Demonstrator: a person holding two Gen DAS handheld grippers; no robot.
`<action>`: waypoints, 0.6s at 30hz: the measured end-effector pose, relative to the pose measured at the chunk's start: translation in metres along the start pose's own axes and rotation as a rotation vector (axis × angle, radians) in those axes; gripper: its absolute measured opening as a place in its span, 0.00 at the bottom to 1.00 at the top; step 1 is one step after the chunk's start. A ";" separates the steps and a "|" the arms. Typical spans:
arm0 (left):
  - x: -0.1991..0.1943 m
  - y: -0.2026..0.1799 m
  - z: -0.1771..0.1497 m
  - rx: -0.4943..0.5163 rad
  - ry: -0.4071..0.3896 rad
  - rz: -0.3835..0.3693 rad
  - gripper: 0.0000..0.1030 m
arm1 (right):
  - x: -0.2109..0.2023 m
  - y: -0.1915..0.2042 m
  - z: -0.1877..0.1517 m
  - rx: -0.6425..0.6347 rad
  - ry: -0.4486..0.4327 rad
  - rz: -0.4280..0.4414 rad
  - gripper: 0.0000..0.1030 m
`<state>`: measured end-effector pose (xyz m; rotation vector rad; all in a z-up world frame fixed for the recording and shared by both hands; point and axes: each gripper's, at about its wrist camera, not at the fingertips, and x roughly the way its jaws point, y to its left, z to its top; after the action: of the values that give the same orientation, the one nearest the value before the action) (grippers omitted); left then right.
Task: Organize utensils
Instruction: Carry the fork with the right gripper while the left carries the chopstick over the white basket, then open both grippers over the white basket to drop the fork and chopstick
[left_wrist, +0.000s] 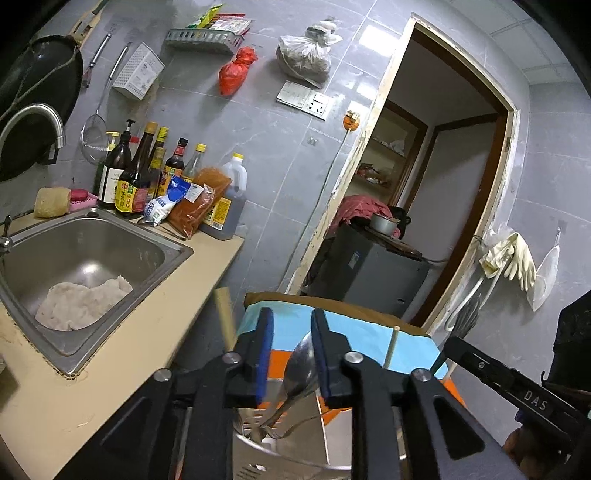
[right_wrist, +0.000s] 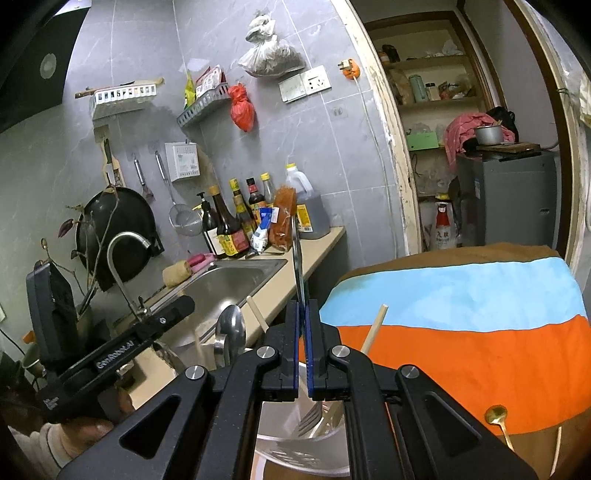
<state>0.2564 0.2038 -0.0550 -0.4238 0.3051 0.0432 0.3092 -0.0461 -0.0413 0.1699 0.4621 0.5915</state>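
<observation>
A steel spoon (left_wrist: 301, 363) stands bowl-up in the metal utensil holder (left_wrist: 291, 458), between the blue pads of my left gripper (left_wrist: 291, 317). The jaws stand apart; the spoon leans by the right-hand pad and is not pinched. My right gripper (right_wrist: 303, 306) is shut on the thin handle of a fork (right_wrist: 309, 419), whose tines hang down inside the holder (right_wrist: 284, 448). Wooden chopsticks (right_wrist: 373, 330) stick up from the holder. A gold spoon (right_wrist: 496, 415) lies on the striped cloth (right_wrist: 461, 295). The right gripper's black body (left_wrist: 491, 373) shows at the right of the left wrist view.
To the left are a steel sink (left_wrist: 85, 251) holding a rag, its tap (left_wrist: 33, 118), and sauce bottles (left_wrist: 140, 177) on the beige counter (left_wrist: 155, 314). A doorway with a grey cabinet (left_wrist: 369, 269) lies behind the cloth-covered table.
</observation>
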 end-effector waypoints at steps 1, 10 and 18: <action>-0.001 0.000 0.000 0.000 0.000 0.000 0.24 | -0.001 0.000 0.000 -0.002 0.004 0.004 0.03; -0.018 -0.008 0.007 -0.007 -0.028 -0.002 0.49 | -0.020 -0.001 0.008 0.003 -0.023 0.022 0.04; -0.033 -0.036 0.015 0.049 -0.056 0.012 0.80 | -0.057 -0.010 0.021 0.006 -0.116 -0.011 0.46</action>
<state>0.2327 0.1777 -0.0171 -0.3720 0.2527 0.0589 0.2821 -0.0872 -0.0043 0.2063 0.3529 0.5665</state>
